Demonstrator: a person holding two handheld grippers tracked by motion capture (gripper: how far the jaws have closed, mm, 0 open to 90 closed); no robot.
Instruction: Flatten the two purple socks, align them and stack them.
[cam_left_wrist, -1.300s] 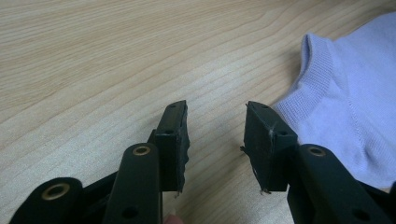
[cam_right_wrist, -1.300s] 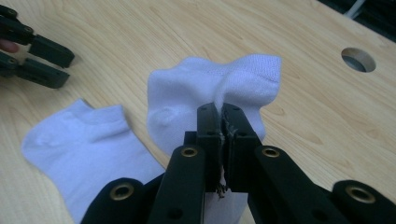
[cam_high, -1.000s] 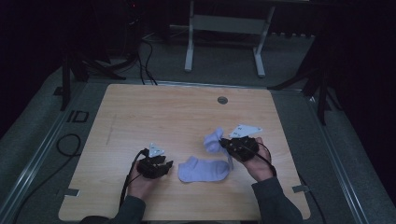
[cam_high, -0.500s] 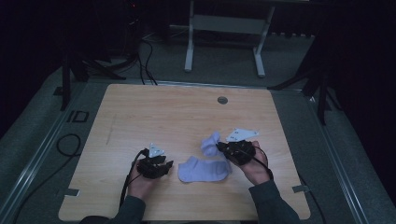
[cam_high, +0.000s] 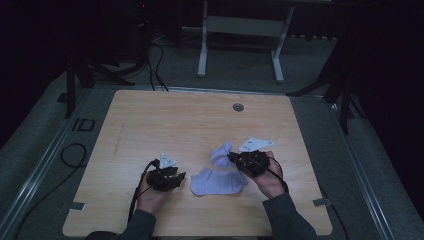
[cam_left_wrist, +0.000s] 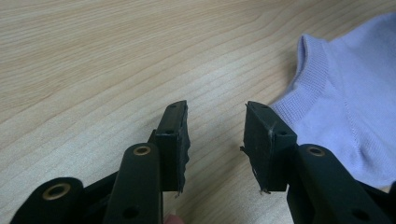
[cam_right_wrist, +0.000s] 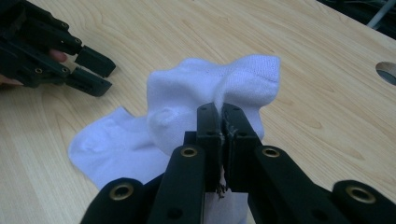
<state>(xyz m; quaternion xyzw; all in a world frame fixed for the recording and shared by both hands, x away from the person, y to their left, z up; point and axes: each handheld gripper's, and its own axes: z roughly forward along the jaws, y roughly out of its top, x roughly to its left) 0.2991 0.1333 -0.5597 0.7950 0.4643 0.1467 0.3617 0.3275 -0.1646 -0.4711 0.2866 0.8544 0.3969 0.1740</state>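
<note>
On the near half of the wooden bench (cam_high: 165, 125), two pale ankle socks lie between the person's hands. The right claw (cam_right_wrist: 219, 108) is clenched on a fold of the upper sock (cam_right_wrist: 205, 100), jaws pressed together with fabric pinched between them. In the right gripper view this sock is bunched and raised in front of the jaws, and part of it overlaps the lower sock (cam_right_wrist: 109, 147). In the high view the lower sock lies flat on the bench, its cuff end toward the left claw.

The left claw (cam_left_wrist: 215, 128) is released: its jaws stand apart with bare wood visible between them, and nothing is held. It rests low over the bench, just beside the ribbed cuff of the lower sock, which lies to the right of the jaws in the left gripper view. The left claw's tips point toward the socks, near the lower sock but clear of it.

A round cable port (cam_high: 238, 107) sits at the far side of the bench, well apart from the socks.
</note>
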